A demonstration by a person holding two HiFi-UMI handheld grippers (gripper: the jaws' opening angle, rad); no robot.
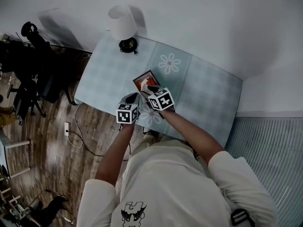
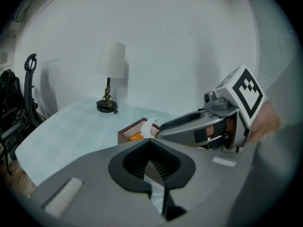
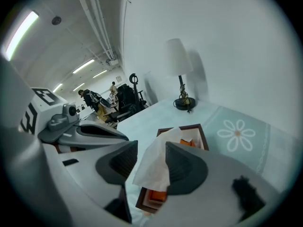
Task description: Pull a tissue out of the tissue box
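My right gripper [image 3: 151, 146] has its 2 jaws spread, and the white tissue [image 3: 156, 170] stands up between them. The pads are either side of it but not pressing on it, so I hold nothing yet. The tissue box [image 3: 181, 126], brown-rimmed with orange inside, sits just below and ahead of those tips on the table [image 1: 208, 93]. My left gripper [image 2: 151, 143] is close beside the right one, on its left. Its jaws are pressed together and empty, with the near corner of the box just beyond its tips. I think the step in hand is the pinch. I should close on the thick middle of the tissue rather than its thin upper edge, which could tear or slip out. I should also stay clear of the box rim so that I don't clamp it as well. The box looks light and may lift with the pull, so resting the left tips on its rim should help. Then I'd draw the tissue straight up, slowly.
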